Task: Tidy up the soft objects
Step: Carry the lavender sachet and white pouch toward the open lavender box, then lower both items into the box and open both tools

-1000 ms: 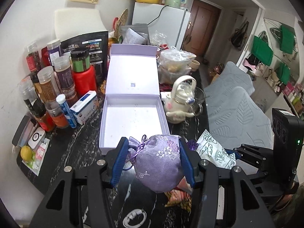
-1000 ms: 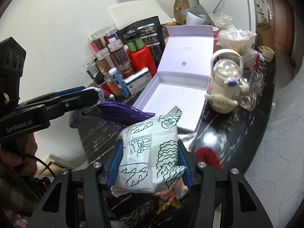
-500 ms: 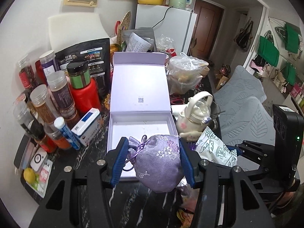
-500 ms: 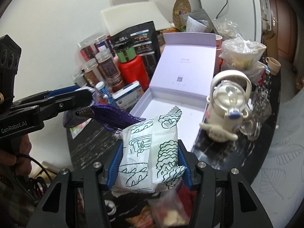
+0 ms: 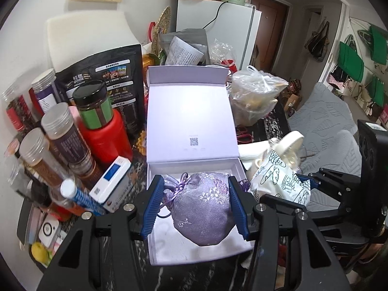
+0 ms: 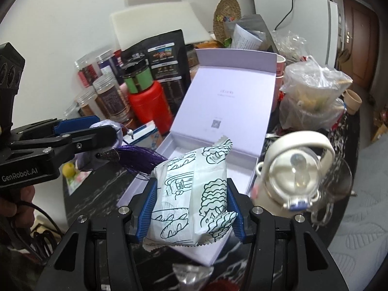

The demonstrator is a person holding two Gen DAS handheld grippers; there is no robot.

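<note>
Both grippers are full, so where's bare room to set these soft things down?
The open lavender box has a bare floor, under the held purple pouch. Its left is crowded with jars, its right by the teapot.

I'm getting even, soft indoor light in both views, bright enough to read labels. The open box lid (image 5: pixel 191 118) is glaring pale at frame centre, nearly washing out. The teapot (image 6: pixel 298 177) at right of the right wrist view is smearing with motion blur. Fisheye bending is curving walls near the edges, and the corners are going black. Shadows are staying faint.
</note>
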